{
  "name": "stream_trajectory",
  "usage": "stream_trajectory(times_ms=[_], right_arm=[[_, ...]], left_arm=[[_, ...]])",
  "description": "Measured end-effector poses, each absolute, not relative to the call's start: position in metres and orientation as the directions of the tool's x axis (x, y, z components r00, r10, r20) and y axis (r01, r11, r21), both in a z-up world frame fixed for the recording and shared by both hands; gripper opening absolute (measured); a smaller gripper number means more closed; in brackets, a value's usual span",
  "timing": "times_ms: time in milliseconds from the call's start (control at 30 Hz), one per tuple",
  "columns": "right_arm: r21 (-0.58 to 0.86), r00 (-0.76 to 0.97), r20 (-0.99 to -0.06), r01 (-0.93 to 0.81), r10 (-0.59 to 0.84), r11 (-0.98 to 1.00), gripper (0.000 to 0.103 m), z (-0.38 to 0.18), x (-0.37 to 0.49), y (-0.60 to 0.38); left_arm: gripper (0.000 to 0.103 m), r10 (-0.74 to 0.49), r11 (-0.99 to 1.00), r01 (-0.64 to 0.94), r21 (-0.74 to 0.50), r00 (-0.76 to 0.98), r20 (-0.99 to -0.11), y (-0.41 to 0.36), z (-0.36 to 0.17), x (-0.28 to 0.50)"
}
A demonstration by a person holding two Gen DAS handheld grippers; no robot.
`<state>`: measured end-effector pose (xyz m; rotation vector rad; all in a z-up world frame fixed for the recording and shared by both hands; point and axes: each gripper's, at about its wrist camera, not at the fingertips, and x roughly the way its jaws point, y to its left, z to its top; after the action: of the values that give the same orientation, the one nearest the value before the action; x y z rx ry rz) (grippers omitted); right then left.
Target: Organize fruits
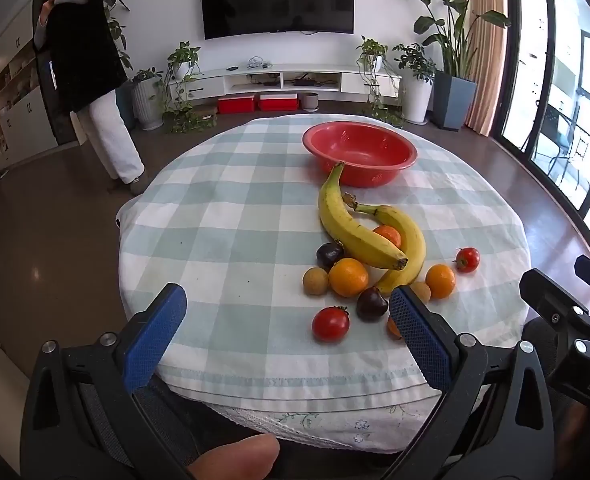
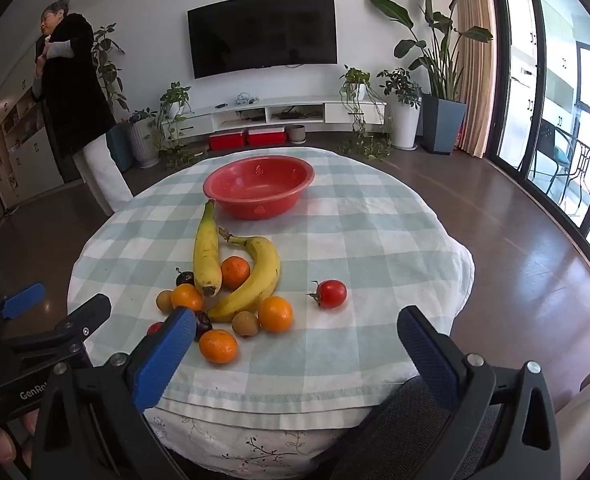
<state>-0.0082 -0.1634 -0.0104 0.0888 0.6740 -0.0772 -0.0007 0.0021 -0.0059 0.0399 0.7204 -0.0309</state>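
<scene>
two tools (image 1: 289, 312) (image 2: 295, 334) both gaping empty, orange (image 1: 393, 327) half hidden behind left tool's pad, fruit heap (image 2: 231, 292) overlapping

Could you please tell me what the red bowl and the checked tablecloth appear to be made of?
The red bowl looks like moulded plastic: a thin rolled rim, uniform colour, a dull sheen and small embossed patterns on its wall. The checked tablecloth seems to be woven cotton or a similar fabric: matte, softly wrinkled, with a stitched hem at the near edge, draping over the table's side.
</scene>
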Motion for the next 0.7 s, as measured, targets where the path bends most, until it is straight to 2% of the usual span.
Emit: stream_trajectory(times_ms=[700], right_arm=[[0.053,0.778,-0.627,0.102,-0.046,0.993,0.103,-0.0108,-0.0083,-0.1629]], left_arm=[[0.103,-0.017,0.999,0.042,0.022,0.746,-0.666,0.0049,-0.0093,0.0018]])
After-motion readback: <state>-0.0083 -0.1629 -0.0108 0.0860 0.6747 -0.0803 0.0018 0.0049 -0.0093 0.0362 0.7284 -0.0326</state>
